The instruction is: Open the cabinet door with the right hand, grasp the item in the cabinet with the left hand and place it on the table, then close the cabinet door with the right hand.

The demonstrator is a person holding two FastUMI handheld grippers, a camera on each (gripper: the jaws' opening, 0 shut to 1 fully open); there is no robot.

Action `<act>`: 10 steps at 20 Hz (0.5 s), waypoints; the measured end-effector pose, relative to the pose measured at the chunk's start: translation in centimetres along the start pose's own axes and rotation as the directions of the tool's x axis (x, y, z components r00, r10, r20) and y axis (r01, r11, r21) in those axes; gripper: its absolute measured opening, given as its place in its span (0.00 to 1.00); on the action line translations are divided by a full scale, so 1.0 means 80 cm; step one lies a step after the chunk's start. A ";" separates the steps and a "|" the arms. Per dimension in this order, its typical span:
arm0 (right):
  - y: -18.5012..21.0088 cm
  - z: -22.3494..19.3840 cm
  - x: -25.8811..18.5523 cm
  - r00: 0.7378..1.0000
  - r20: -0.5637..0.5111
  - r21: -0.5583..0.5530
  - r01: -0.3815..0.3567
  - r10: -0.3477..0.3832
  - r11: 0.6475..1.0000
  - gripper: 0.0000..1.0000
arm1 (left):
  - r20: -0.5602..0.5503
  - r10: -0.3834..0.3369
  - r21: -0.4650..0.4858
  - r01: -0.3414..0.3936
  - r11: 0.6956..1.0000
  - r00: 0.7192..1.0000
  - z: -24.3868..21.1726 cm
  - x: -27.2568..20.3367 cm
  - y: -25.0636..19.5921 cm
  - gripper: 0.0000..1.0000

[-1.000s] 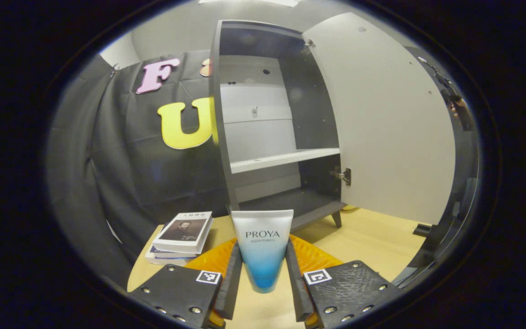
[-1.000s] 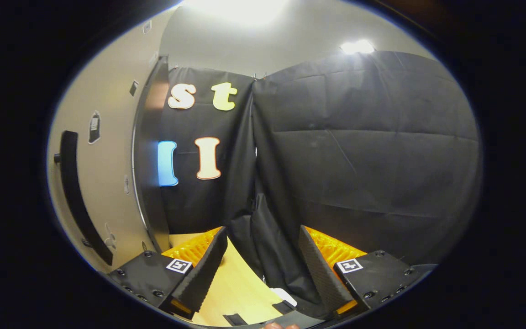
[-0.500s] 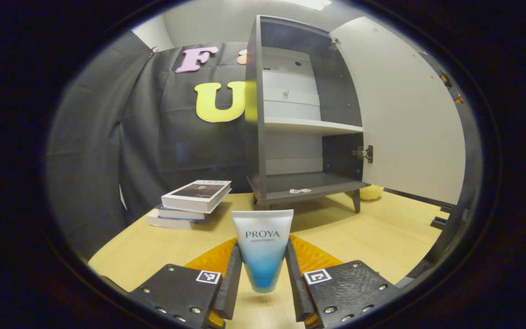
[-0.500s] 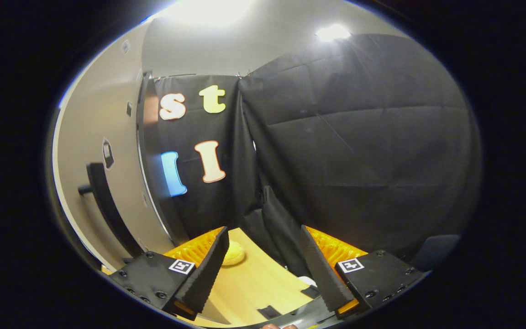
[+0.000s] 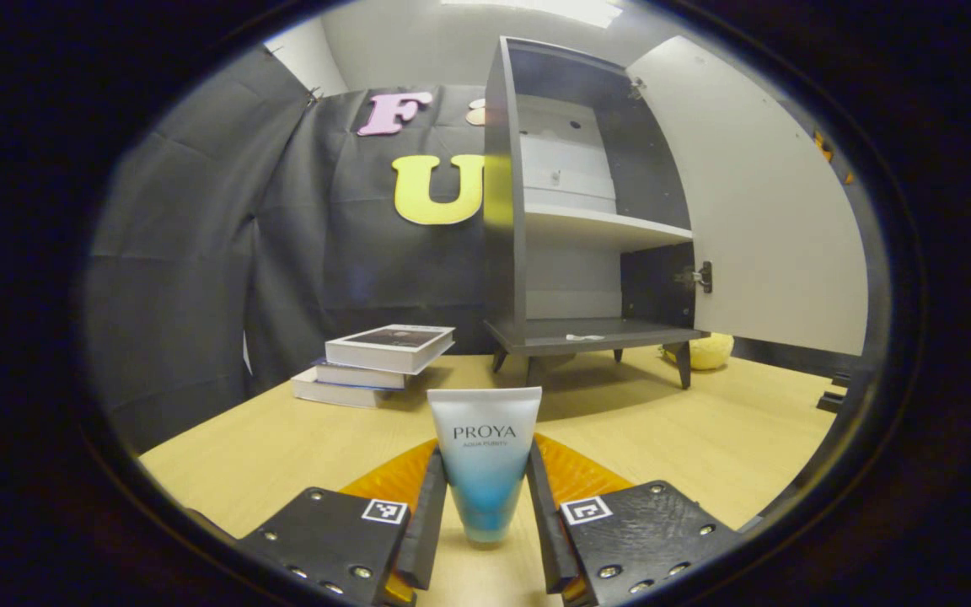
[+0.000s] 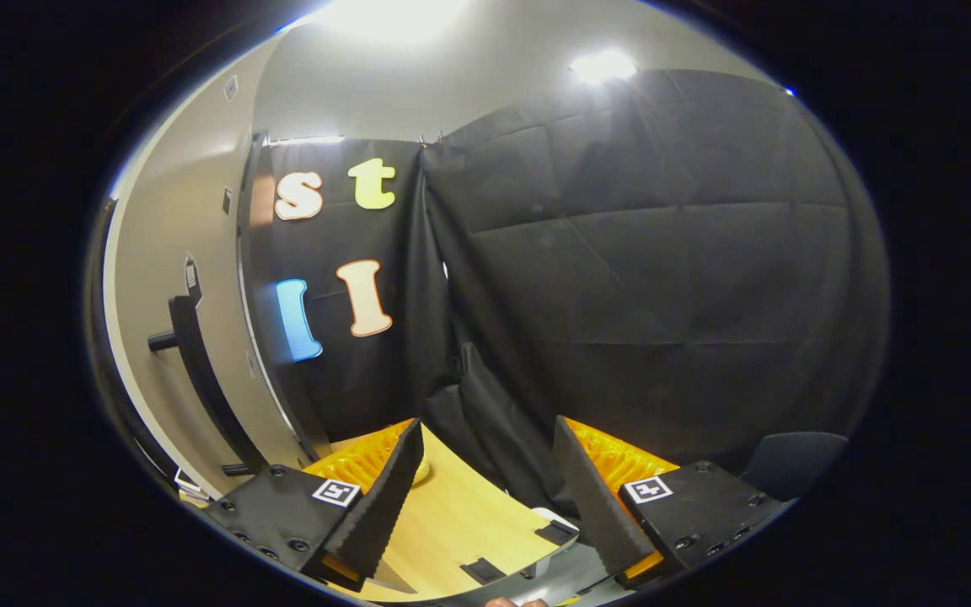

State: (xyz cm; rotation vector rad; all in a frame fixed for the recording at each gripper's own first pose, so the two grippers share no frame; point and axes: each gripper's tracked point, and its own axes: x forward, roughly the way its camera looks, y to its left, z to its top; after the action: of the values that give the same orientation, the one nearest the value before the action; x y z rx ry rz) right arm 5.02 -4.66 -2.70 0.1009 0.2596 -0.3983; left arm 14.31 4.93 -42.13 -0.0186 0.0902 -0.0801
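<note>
Between your left gripper (image 5: 485, 497) fingers (image 5: 428, 518), in front of the cabinet (image 5: 574, 211), the tube (image 5: 484, 459) stands with its long axis upright: the wide flat crimped end points up and the narrow end points down at the pale wooden surface (image 5: 283, 447), and you cannot tell whether it touches the wood. Both fingers press its sides, so your left gripper is clamped on it. It is a smooth plastic tube, white at the top and fading to blue lower down, tapering toward the bottom. Behind it the cabinet rests on short legs on the surface, a dark-sided box with a light shelf across its middle. Its pale flat cabinet door (image 5: 768, 202) is swung wide open to the right of the cabinet body, hung on a metal hinge. Left of the cabinet lies a stack of books (image 5: 376, 362), skewed on one another, and a small yellow rounded object (image 5: 709, 350) sits by the cabinet's right leg. In the right gripper view, your right gripper (image 6: 485, 480) has its ribbed wedge-shaped fingers (image 6: 384, 497) well apart with nothing between them, beside the door's outer face (image 6: 174, 278), where a long dark bar handle (image 6: 199, 379) stands off the panel.
</note>
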 end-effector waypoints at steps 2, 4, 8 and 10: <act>0.018 0.010 0.002 1.000 0.008 0.028 -0.016 0.015 0.999 0.92 | 0.015 0.018 0.005 -0.018 1.000 1.000 -0.006 -0.002 0.005 0.52; 0.028 0.005 0.009 0.999 -0.026 0.057 -0.025 0.027 0.998 0.93 | 0.016 0.027 0.002 -0.027 1.000 1.000 -0.017 -0.003 0.007 0.50; 0.030 0.014 0.020 0.998 -0.063 0.158 -0.016 0.027 0.987 0.92 | 0.034 0.055 0.005 -0.055 0.998 0.998 -0.024 -0.009 0.015 0.53; 0.022 0.016 0.024 0.998 -0.062 0.190 0.001 0.011 0.982 0.98 | 0.032 0.051 0.018 -0.051 0.999 0.998 -0.026 -0.010 0.010 0.51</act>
State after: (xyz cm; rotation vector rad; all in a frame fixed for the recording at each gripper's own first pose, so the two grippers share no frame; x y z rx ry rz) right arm 7.69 -3.93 -1.88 0.3019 0.2827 -0.4149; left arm 13.36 5.79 -44.19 0.0009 0.0585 -0.0298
